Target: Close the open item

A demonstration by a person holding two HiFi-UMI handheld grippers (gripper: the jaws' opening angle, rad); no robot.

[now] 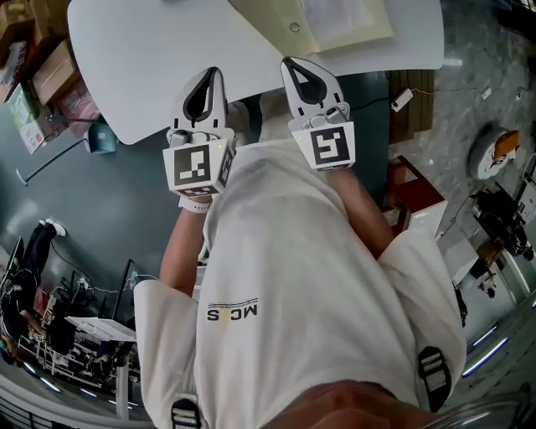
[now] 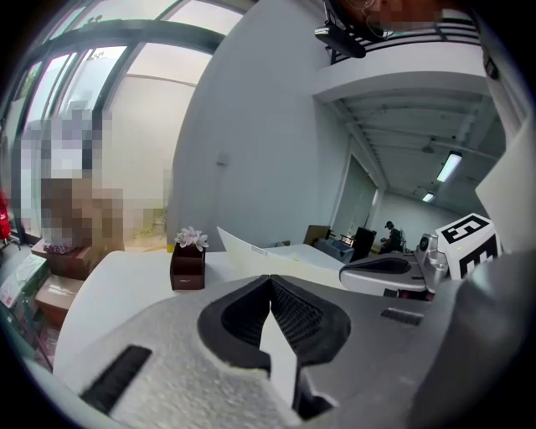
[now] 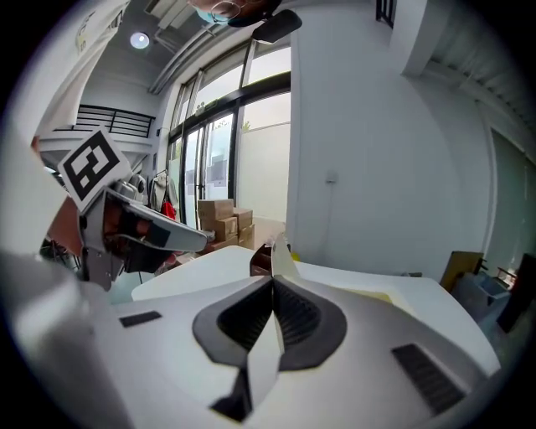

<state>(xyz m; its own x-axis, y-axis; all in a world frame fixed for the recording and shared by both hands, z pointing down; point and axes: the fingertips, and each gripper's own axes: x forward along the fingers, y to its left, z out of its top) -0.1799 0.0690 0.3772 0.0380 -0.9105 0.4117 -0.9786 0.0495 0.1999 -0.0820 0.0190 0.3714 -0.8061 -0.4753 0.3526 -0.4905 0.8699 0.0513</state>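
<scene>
Here, left gripper (image 1: pixel 211 80) and right gripper (image 1: pixel 291 67) hang clenched near white table (image 1: pixel 151 50); windowed room.

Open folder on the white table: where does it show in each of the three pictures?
Head view: the folder at the top edge, right of middle.
Left gripper view: folder in the middle, its cover raised.
Right gripper view: folder at centre, cover standing up.
Shared landmark: the white table under it.

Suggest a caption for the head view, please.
Left claw and right claw, shut and empty, before a table bearing an open folder.
</scene>
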